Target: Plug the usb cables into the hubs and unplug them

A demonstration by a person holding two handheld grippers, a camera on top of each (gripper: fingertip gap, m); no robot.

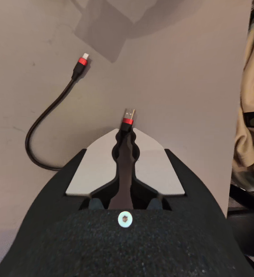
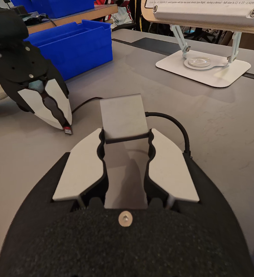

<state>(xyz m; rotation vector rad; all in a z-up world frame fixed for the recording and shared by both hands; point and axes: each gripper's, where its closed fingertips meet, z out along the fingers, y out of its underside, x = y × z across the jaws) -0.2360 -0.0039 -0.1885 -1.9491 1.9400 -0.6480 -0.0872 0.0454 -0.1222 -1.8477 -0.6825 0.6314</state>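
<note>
Now USB plug (image 1: pixel 128 116) w/ red collar is pinched in left gripper (image 1: pixel 126 129) tips, just above grey table (image 1: pixel 176 84). Hub (image 2: pixel 123 116) clamped btwn right gripper (image 2: pixel 126 134) fingers, lifted off table. Blue bins (image 2: pixel 78 45), white stand (image 2: pixel 203 70) behind.

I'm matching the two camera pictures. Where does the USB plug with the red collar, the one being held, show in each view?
Left wrist view: the USB plug is at centre, sticking out of the left hand-held gripper.
Right wrist view: left of centre, low over the table, at that gripper's tip.
Shared landmark: the plug's black cable.
</note>
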